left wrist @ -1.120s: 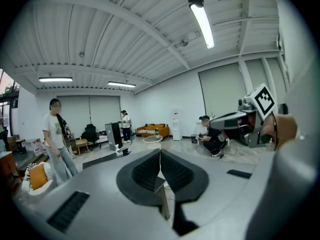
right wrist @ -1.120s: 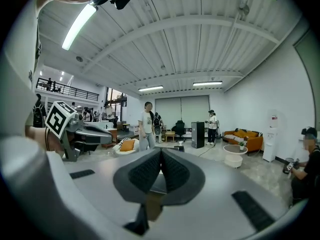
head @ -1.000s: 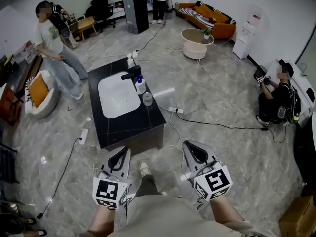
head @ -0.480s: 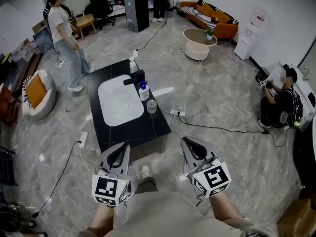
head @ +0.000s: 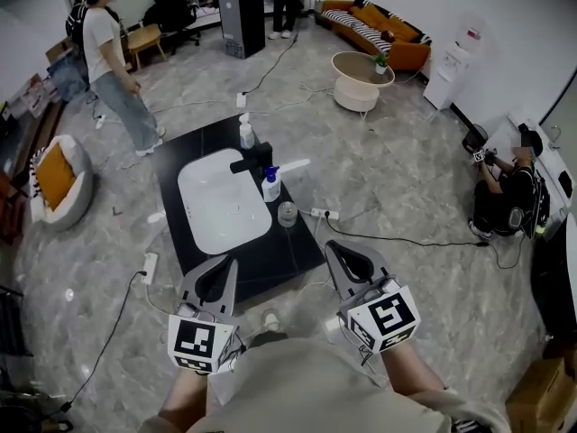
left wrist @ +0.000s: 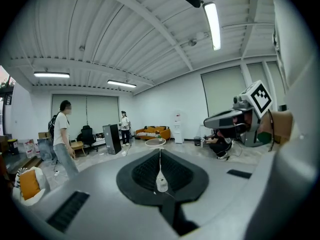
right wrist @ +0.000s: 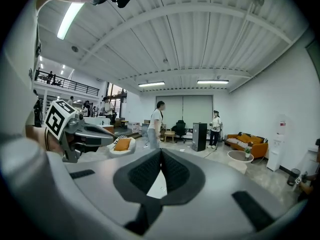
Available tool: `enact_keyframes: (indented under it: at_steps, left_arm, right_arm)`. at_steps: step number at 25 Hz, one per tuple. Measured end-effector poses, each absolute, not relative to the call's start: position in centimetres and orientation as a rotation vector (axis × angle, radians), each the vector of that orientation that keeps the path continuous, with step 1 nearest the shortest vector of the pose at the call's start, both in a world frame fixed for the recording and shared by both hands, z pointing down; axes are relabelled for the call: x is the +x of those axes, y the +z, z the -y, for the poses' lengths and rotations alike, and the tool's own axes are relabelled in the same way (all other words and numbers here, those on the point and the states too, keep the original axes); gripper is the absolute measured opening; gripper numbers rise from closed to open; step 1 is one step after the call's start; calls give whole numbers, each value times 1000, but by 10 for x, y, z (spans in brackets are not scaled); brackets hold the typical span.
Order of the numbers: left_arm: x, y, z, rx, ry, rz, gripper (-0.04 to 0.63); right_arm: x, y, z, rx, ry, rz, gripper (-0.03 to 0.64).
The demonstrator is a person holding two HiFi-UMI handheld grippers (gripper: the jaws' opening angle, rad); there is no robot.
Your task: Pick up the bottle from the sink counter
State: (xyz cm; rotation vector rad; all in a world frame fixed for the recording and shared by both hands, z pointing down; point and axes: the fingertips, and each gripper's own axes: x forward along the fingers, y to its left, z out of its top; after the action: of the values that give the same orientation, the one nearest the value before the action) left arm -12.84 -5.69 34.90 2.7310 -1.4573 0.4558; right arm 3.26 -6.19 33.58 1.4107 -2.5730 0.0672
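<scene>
A black counter [head: 288,251] with a white sink basin [head: 221,201] stands on the floor ahead of me in the head view. By the black faucet [head: 251,161] stands a pump bottle with a blue top [head: 270,186]. A white pump bottle [head: 245,133] stands at the counter's far edge, and a small clear jar [head: 288,213] nearer me. My left gripper [head: 219,273] and right gripper [head: 344,255] hang short of the counter's near edge, both shut with nothing in them. In the left gripper view the left gripper [left wrist: 160,156] has its jaws pressed together, as does the right gripper [right wrist: 161,159] in its own view.
A person [head: 113,61] stands at the back left and another [head: 505,188] sits on the floor at right. Cables [head: 397,234] and a power strip [head: 149,267] lie on the floor round the counter. A round white table [head: 361,79] and an orange sofa [head: 379,25] stand beyond.
The counter has drawn nearer and lower in the head view. The standing person has walked off toward the back left. Both grippers stay shut.
</scene>
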Motion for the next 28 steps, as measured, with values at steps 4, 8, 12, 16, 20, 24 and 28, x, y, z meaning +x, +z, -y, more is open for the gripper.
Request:
enact_keyframes:
  at_steps: [4, 8, 12, 16, 20, 24, 28]
  left_arm:
    - [-140, 345, 89, 2765, 438, 1430, 8]
    - [-151, 346, 115, 2772, 429, 1413, 8]
    - [-156, 352, 131, 2759, 425, 1410, 8]
    - [-156, 357, 144, 2736, 418, 1414, 8]
    - [-150, 359, 158, 2715, 414, 1429, 8]
    - [-137, 359, 170, 2699, 417, 1450, 8]
    - [-127, 363, 183, 2677, 399, 1460, 8]
  right_arm:
    - [15, 330, 95, 1427, 44, 2565, -3]
    - [0, 331, 120, 1434, 47, 2558, -3]
    - [-9, 339, 135, 1419, 71, 2551, -3]
    - [-7, 344, 151, 1418, 92, 2542, -3]
    - [1, 349, 167, 1404, 104, 2545, -3]
    - [15, 350, 182, 1388, 124, 2563, -3]
    - [28, 353, 199, 1376, 126, 2579, -3]
